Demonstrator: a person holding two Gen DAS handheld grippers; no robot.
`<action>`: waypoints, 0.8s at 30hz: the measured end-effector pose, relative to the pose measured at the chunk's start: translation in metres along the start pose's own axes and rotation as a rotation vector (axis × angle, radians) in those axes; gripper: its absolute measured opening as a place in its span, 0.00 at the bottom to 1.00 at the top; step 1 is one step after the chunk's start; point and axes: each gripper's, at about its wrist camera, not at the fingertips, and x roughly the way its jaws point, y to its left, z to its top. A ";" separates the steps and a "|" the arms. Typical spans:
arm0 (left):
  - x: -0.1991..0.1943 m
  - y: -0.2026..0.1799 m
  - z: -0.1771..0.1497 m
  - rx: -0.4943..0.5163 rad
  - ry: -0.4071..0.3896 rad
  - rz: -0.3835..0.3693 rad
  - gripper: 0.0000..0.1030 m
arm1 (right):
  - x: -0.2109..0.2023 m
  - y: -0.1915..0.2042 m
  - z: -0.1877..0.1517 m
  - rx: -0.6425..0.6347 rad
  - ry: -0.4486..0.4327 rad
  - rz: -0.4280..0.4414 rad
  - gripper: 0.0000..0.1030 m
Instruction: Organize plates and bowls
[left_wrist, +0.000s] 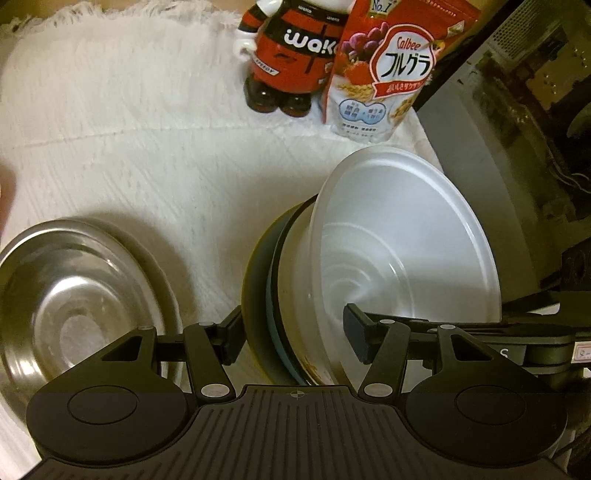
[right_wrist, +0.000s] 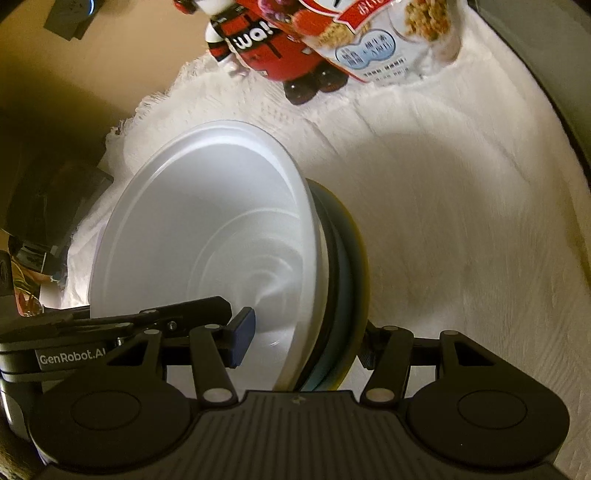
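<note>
So there's a white bowl (left_wrist: 406, 251) nested on a stack of plates (left_wrist: 266, 295) (dark, blue and yellowish rims), the whole pile tipped up on edge over the white cloth (left_wrist: 129, 147). The left gripper (left_wrist: 295, 339) and the right gripper (right_wrist: 306, 339) each have their jaws clamped across the stack, one finger inside the bowl. A steel plate (left_wrist: 74, 295) lies just left. Behind stand a red figurine (left_wrist: 291, 55) and a cereal bag (left_wrist: 384, 74).

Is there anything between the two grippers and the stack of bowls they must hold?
Nothing visible. The left gripper and the right gripper each straddle the rim of the stack of bowls, one finger inside the white bowl.
</note>
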 end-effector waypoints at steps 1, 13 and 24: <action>-0.002 0.001 0.000 0.003 -0.001 -0.002 0.58 | -0.001 0.002 -0.001 -0.002 -0.003 -0.003 0.55; -0.054 0.029 -0.005 0.000 -0.101 -0.027 0.58 | -0.012 0.063 -0.007 -0.075 -0.064 -0.023 0.55; -0.107 0.121 -0.036 -0.100 -0.168 0.023 0.58 | 0.039 0.163 -0.015 -0.212 -0.016 0.019 0.55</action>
